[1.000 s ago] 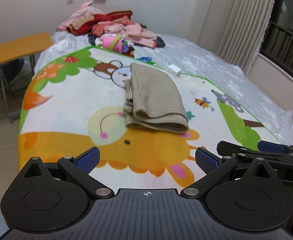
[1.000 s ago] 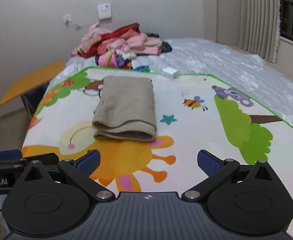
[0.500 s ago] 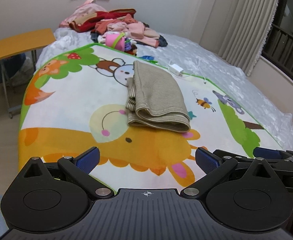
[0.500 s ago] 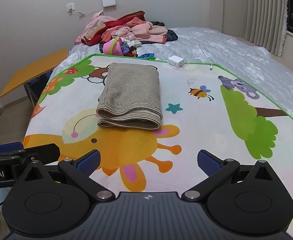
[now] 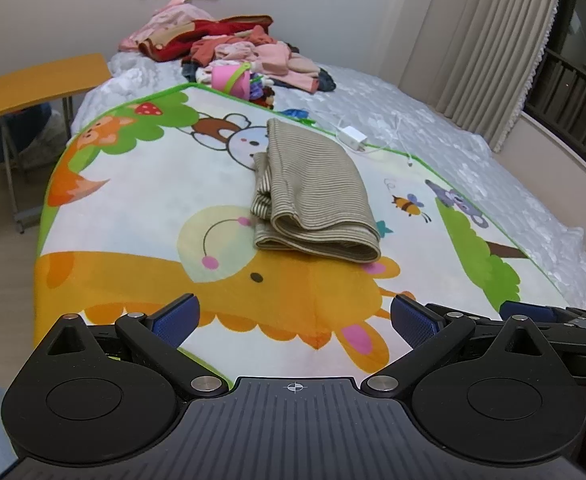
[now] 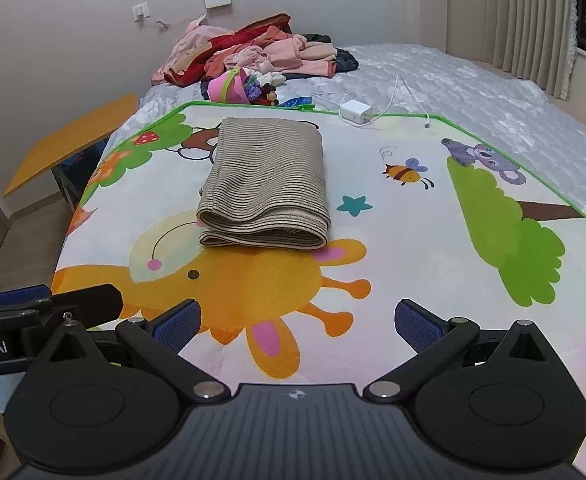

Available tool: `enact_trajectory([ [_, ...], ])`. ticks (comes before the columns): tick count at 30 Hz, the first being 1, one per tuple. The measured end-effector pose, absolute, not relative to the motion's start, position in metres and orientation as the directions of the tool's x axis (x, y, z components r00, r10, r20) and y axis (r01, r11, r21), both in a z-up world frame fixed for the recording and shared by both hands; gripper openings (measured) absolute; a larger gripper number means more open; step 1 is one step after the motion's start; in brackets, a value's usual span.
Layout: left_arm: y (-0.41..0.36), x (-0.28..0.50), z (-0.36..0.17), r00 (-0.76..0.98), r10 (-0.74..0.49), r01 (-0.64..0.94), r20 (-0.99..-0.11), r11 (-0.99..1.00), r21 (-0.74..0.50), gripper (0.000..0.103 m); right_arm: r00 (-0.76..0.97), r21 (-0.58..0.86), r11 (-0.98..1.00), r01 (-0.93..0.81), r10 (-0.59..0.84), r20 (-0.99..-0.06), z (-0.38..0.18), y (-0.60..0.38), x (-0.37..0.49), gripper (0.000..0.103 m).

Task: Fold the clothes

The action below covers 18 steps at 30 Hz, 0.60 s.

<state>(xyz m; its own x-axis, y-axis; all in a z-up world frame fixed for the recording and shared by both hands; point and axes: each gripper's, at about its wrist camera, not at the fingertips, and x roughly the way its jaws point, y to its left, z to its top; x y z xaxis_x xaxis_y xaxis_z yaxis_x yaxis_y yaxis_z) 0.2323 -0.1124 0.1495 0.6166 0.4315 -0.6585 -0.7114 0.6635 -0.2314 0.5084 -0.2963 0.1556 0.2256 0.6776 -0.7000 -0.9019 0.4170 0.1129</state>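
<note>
A beige striped garment [image 5: 313,196] [image 6: 265,188] lies folded in a thick stack on the cartoon play mat [image 5: 153,208] [image 6: 393,240] that covers the bed. My left gripper [image 5: 293,322] hovers open over the mat's near edge, well short of the garment, with nothing between its blue pads. My right gripper [image 6: 297,320] stands open the same way, beside the left one. In the left wrist view the right gripper's fingers [image 5: 533,314] show at the right edge; in the right wrist view the left gripper [image 6: 33,304] shows at the left edge.
A heap of pink and red clothes [image 5: 229,46] [image 6: 253,52] lies at the head of the bed with a pink bucket [image 6: 229,88]. A white charger with cable [image 5: 353,136] [image 6: 357,112] rests beyond the mat. An orange side table [image 5: 33,84] stands left of the bed.
Both grippers have risen and drawn slightly back from the folded garment, so more of the mat shows. The garment has not moved. Both stay open.
</note>
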Motion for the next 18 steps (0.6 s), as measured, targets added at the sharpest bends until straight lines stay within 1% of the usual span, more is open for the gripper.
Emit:
enact_trajectory([
  [10,-0.1128,0.2327,0.1499,0.610,0.442,-0.717,-0.657,0.662,-0.221,0.103,0.241,0.103,0.417,-0.903,0.691,-0.682,0.1590,-0.2972,0.5072,0.103],
  [18,-0.1092,0.2300,0.1501,0.574,0.483,-0.751,-0.661,0.633,-0.189,0.103,0.260,0.086,0.415,-0.906,0.705,-0.660,0.1656,-0.2984,0.5064,0.103],
])
